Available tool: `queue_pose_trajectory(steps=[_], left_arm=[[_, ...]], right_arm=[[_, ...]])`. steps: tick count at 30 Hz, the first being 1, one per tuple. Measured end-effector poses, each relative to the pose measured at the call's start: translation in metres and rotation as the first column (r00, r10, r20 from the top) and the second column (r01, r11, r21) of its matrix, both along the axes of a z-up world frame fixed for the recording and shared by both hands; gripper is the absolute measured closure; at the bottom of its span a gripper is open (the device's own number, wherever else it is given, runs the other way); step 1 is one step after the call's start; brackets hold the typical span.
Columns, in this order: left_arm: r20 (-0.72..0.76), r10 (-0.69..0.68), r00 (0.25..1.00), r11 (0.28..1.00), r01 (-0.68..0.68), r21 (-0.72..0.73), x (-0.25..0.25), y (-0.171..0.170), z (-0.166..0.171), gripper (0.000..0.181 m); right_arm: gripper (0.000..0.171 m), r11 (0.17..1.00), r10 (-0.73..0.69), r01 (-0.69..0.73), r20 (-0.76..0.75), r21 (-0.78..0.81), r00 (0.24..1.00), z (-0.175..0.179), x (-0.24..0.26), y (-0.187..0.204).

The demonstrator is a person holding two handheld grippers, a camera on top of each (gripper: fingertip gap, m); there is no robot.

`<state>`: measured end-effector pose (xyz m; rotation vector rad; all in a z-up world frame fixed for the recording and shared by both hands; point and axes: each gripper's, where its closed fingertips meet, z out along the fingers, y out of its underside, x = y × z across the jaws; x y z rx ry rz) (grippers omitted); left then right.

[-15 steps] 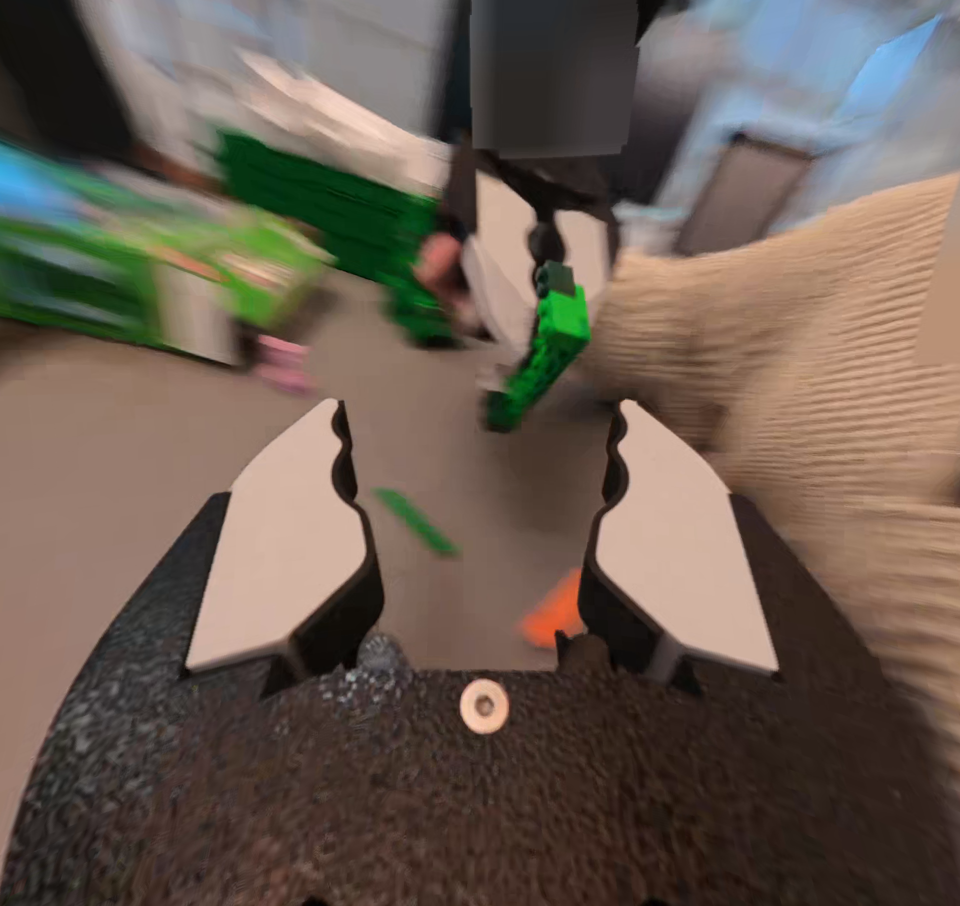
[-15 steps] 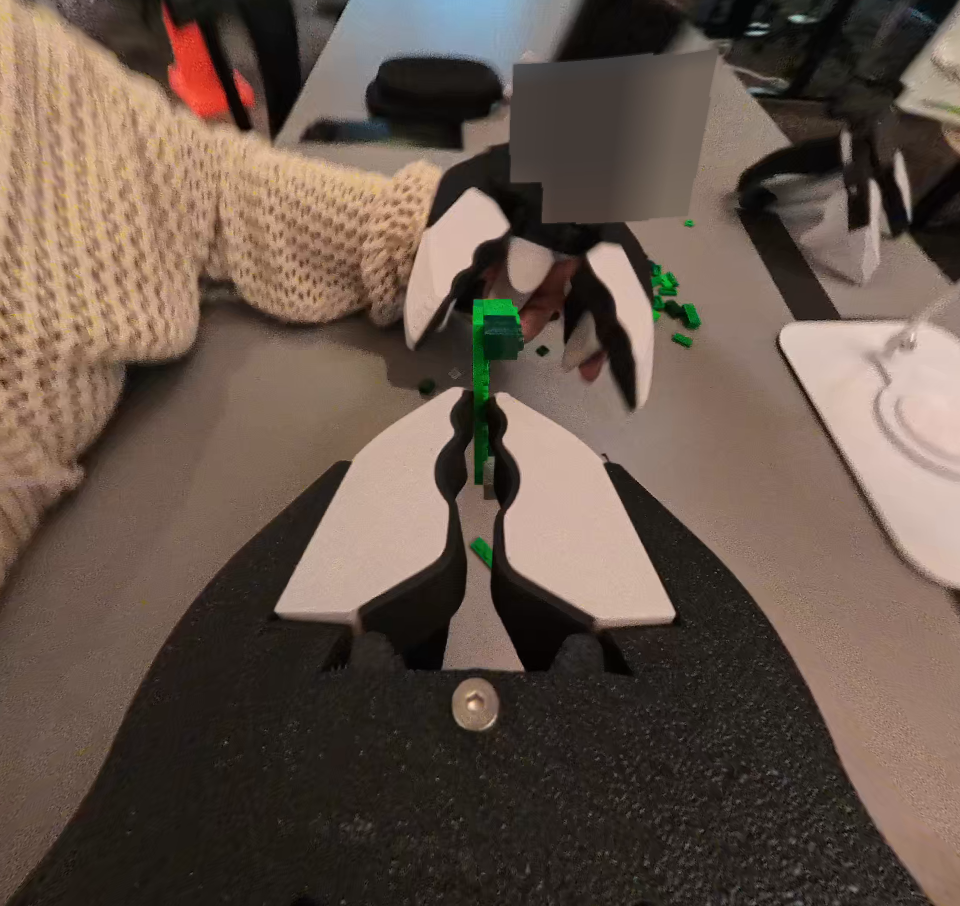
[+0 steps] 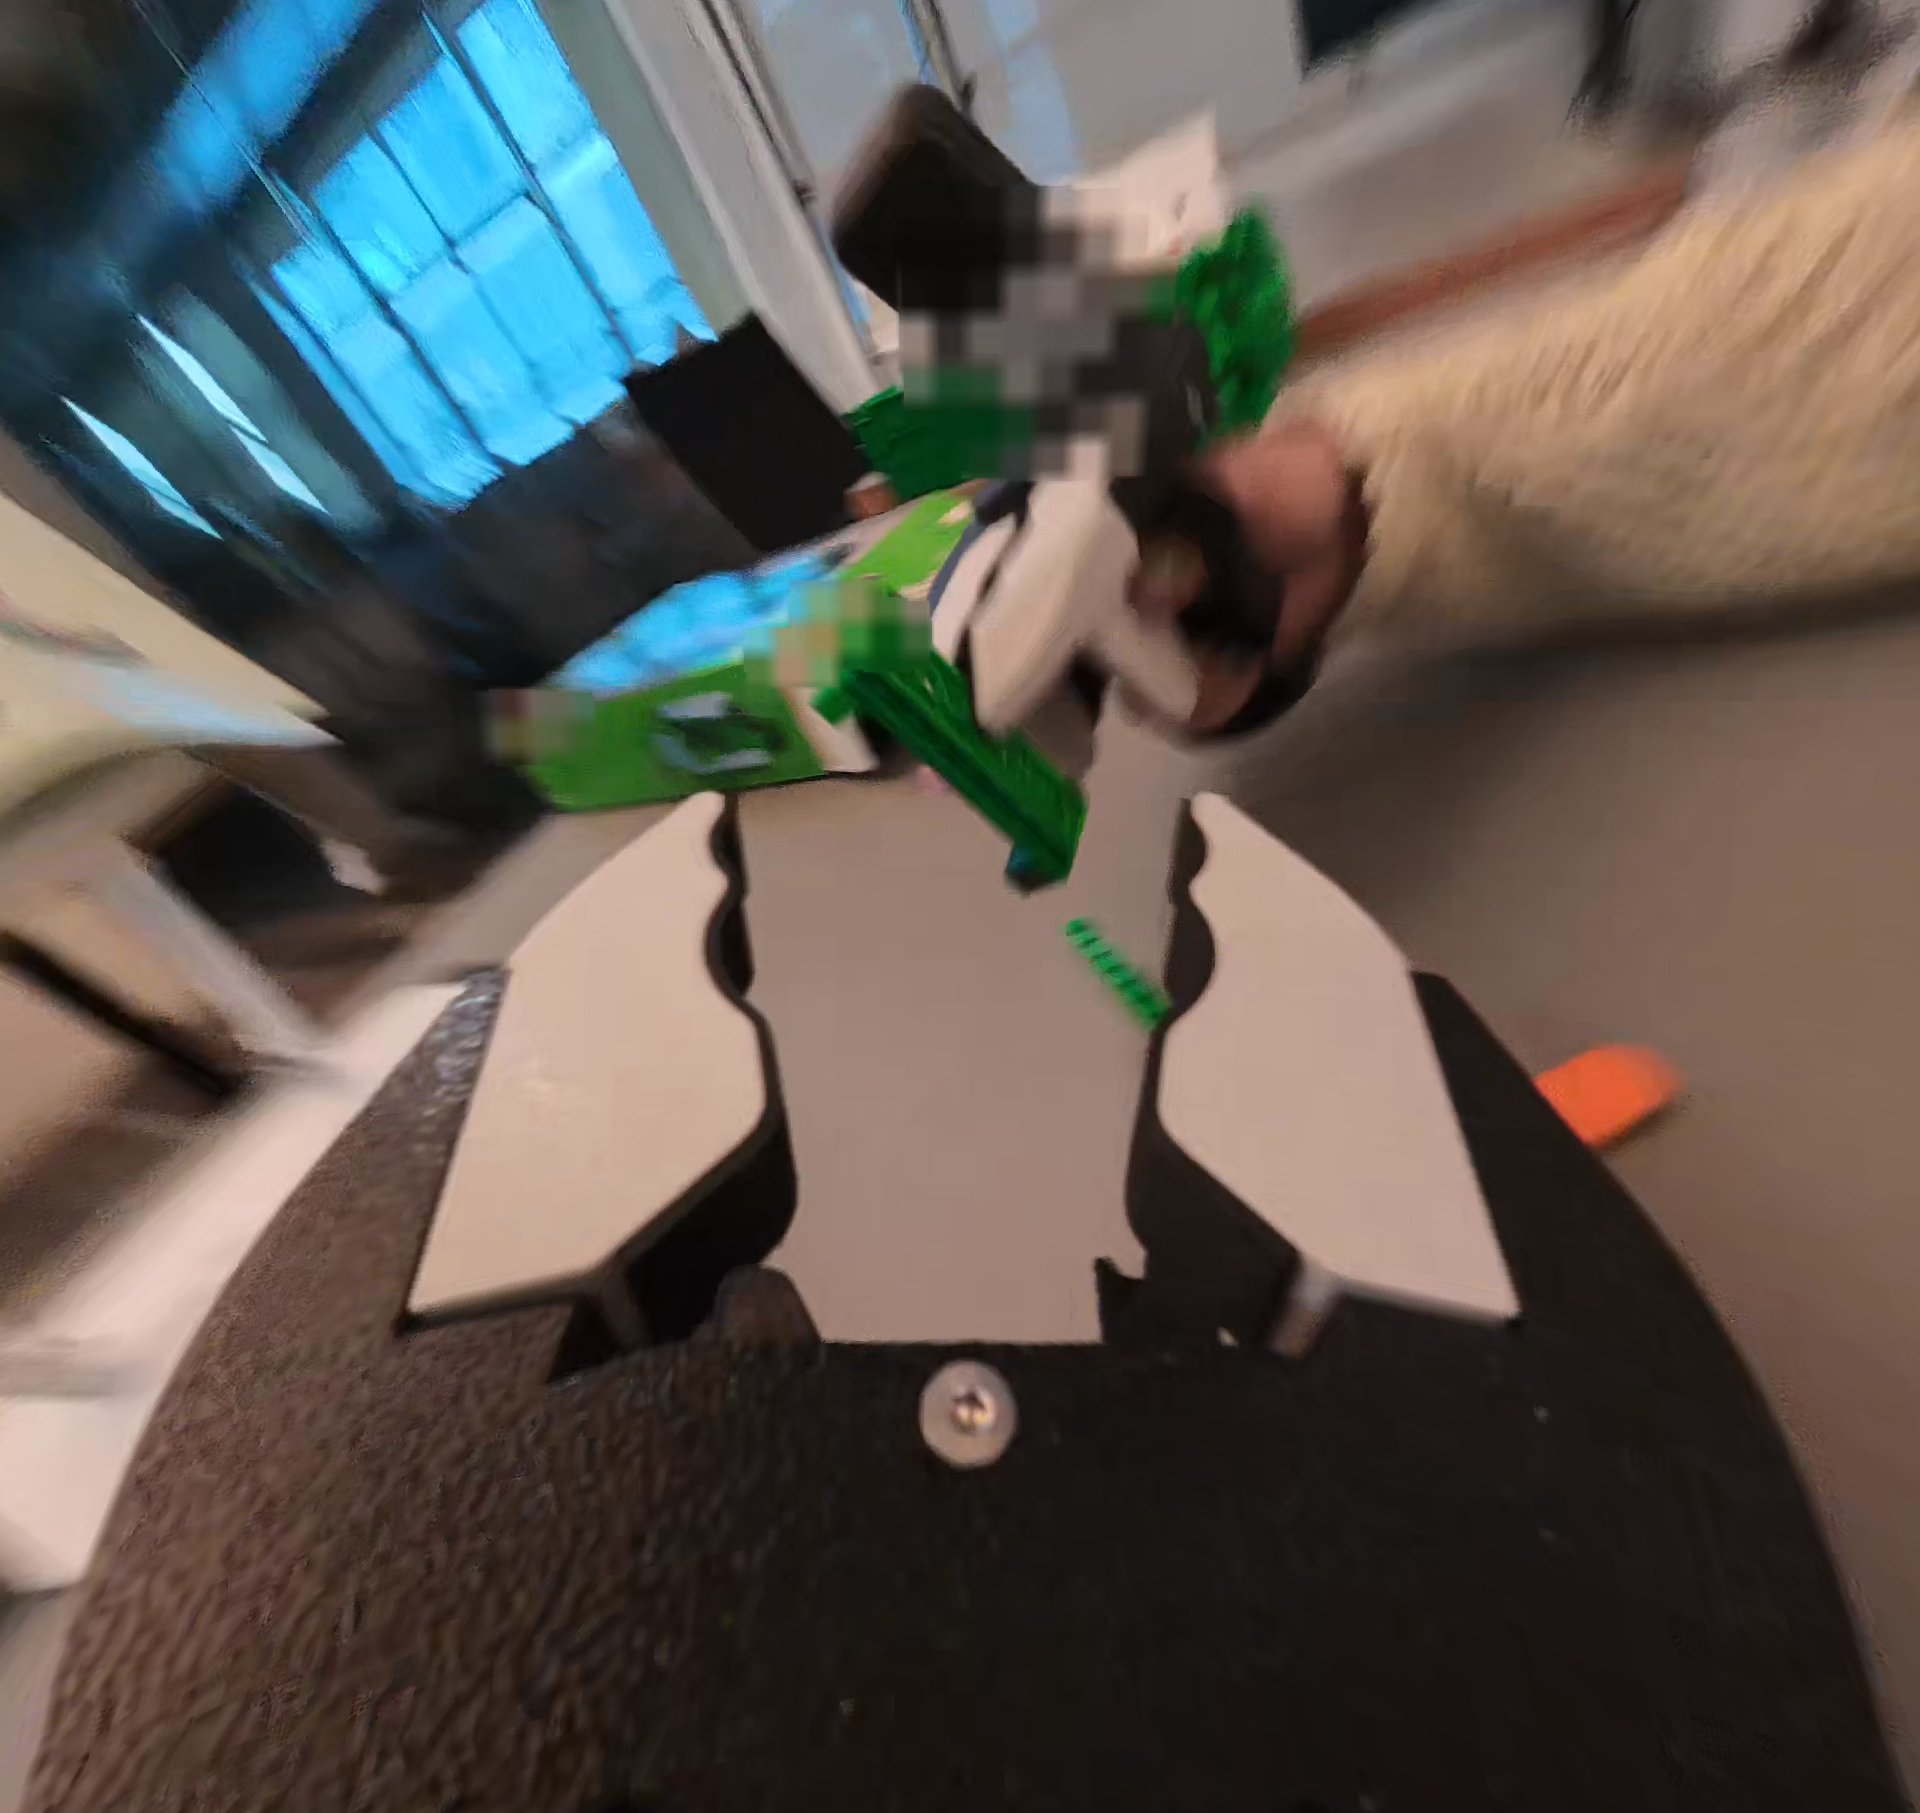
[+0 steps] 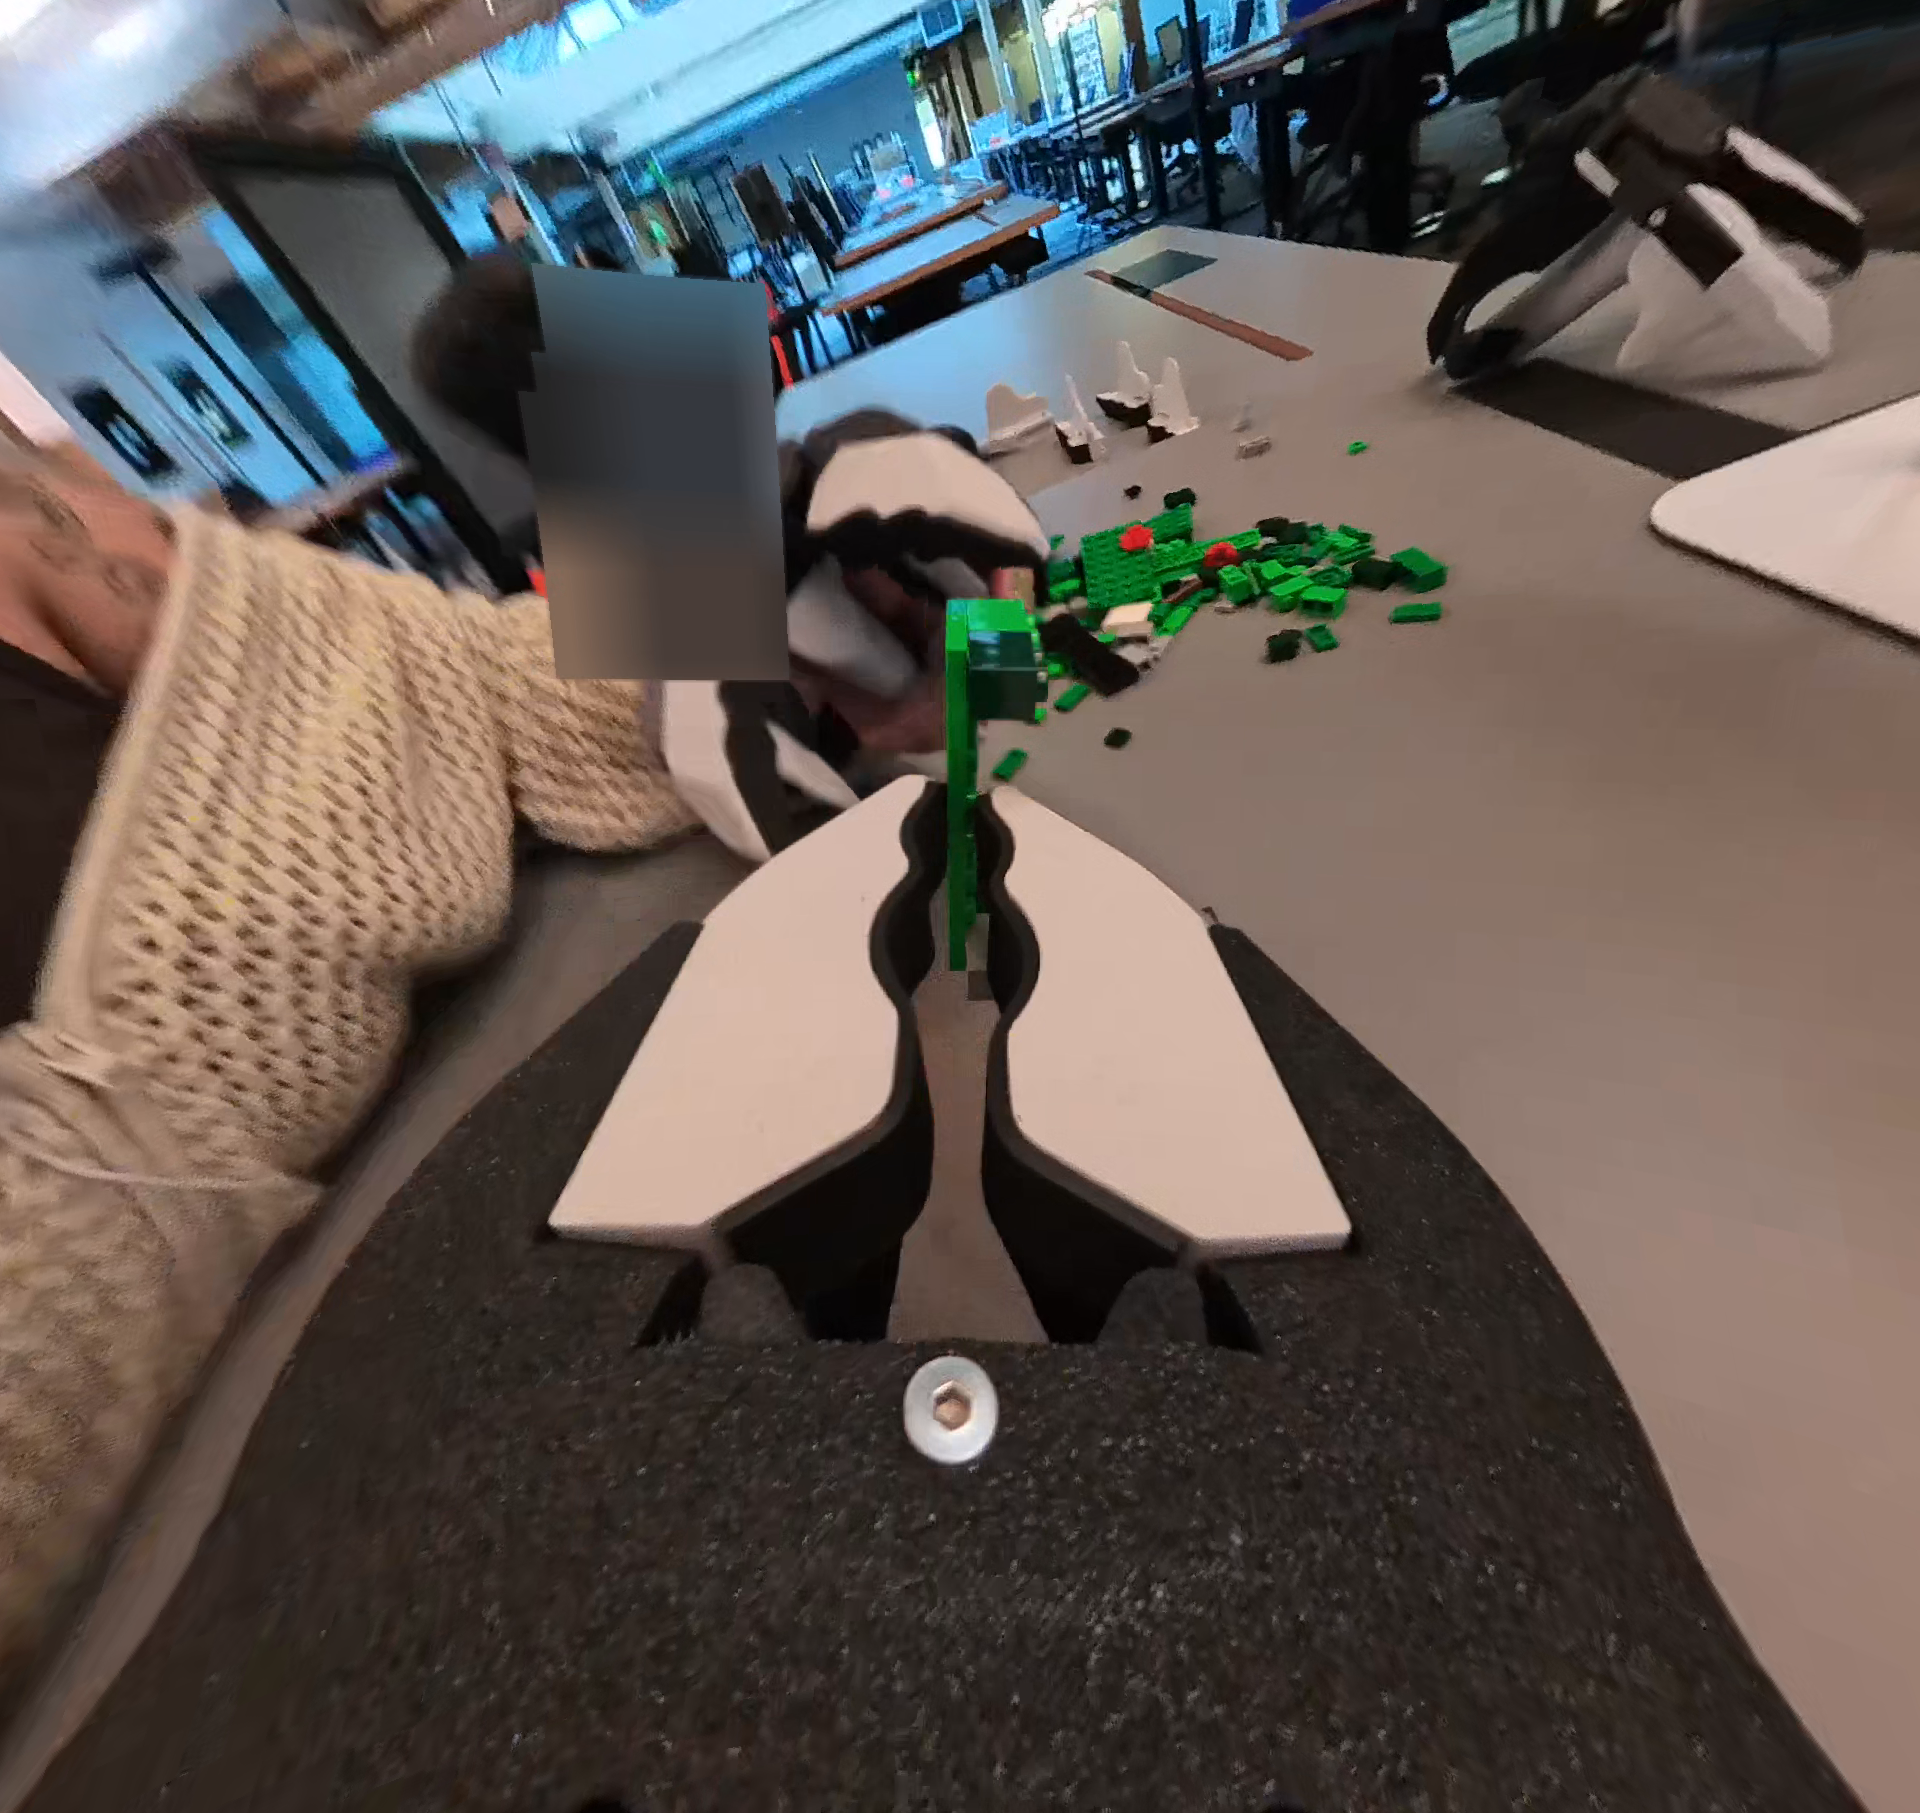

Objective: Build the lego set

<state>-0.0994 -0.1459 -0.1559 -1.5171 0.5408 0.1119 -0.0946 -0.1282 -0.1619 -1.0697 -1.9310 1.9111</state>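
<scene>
The right tongs (image 4: 951, 807) are clamped on a long green plate (image 4: 961, 807), gripping it by its near end so that it stands out edge-on, straight ahead along the fingers. At its far tip sits a small dark green block (image 4: 1006, 667). The plate's long axis runs away from the right tongs toward the left tongs (image 4: 894, 620), which hang just behind that tip, close beside it; whether they touch it I cannot tell.

From the left wrist view the same plate (image 3: 961, 755) slants down from the right tongs (image 3: 1049, 610) toward the gap of the left tongs (image 3: 961, 890), its free end lying just past and a little right of their fingertips. The left tongs stand wide with nothing between them. That view is badly smeared, so finer detail is lost.

On the grey desk (image 4: 1455, 880), below the free end, lies a thin green strip (image 3: 1117, 974), just beside the right-hand finger of the left tongs. An orange piece (image 3: 1605, 1088) sits off to the right. Farther off, right of the plate, is the heap of loose green bricks (image 4: 1247, 568).

To my eye the left tongs are the free ones and the nearer to both the strip and the plate's tip, so the next piece is likely theirs to fetch.
</scene>
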Motion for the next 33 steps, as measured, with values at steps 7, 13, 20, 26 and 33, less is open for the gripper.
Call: queue_pose_trajectory(steps=[7, 13, 20, 26, 33], left_arm=[[0.226, -0.010, 0.974, 0.996, 0.029, -0.080, -0.005, -0.002, 0.005, 0.134], [0.125, -0.017, 0.992, 0.989, 0.035, -0.145, 0.001, 0.001, -0.012, 0.162], [0.129, -0.004, 0.992, 0.984, 0.027, -0.178, -0.003, 0.002, -0.018, 0.164], [0.080, 0.118, 0.990, 0.965, -0.095, -0.245, -0.024, 0.006, -0.033, 0.165], [0.038, 0.180, 0.983, 0.931, -0.158, -0.328, -0.039, 0.005, -0.054, 0.165]], right_arm=[[0.167, 0.979, 0.110, -0.076, -0.182, 0.187, 0.977, -0.021, 0.005, -0.019], [0.167, 0.965, 0.150, -0.097, -0.206, 0.245, 0.967, -0.025, 0.002, -0.024], [0.166, 0.955, 0.140, -0.082, -0.190, 0.285, 0.972, -0.033, -0.004, -0.022], [0.147, 0.940, 0.021, 0.041, -0.176, 0.340, 0.984, -0.041, -0.013, -0.003], [0.146, 0.900, -0.085, 0.148, -0.169, 0.409, 0.982, -0.039, -0.006, 0.033]])
